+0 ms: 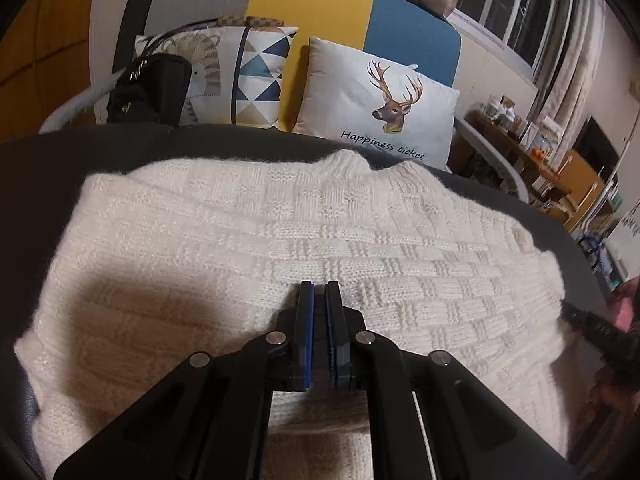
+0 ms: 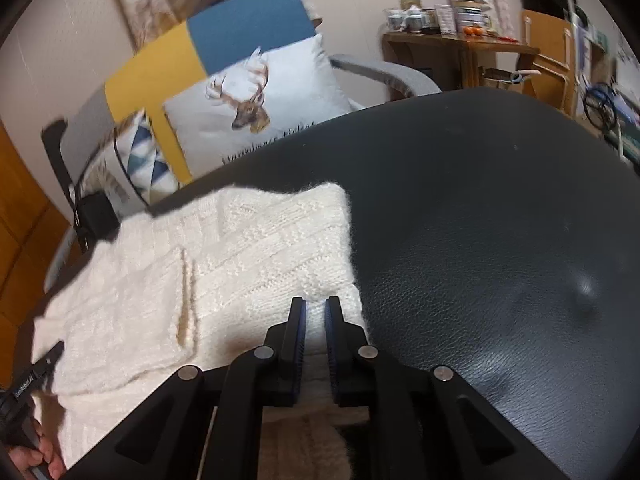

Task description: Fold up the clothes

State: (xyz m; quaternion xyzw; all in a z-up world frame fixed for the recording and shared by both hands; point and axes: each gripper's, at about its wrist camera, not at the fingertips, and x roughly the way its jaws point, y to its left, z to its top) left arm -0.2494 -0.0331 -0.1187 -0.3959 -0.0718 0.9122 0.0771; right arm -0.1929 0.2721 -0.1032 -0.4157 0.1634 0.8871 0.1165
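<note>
A cream knitted sweater (image 1: 280, 220) lies flat on a dark leather surface (image 1: 40, 168), its neckline at the far side. My left gripper (image 1: 320, 286) hovers over the sweater's middle, shut, with nothing between its blue pads. In the right wrist view the sweater (image 2: 260, 248) is folded into a long band with a sleeve laid across it. My right gripper (image 2: 316, 304) sits at the band's near right edge. Its jaws stand a narrow gap apart, and knit shows in the gap. The pads do not visibly press on it.
Bare leather (image 2: 480, 220) stretches to the right of the sweater. Behind it stand a deer-print pillow (image 1: 372, 96), a triangle-pattern pillow (image 1: 260, 72) and a black bag (image 1: 148, 88) on a grey, yellow and blue sofa. A cluttered wooden side table (image 2: 452, 44) stands far right.
</note>
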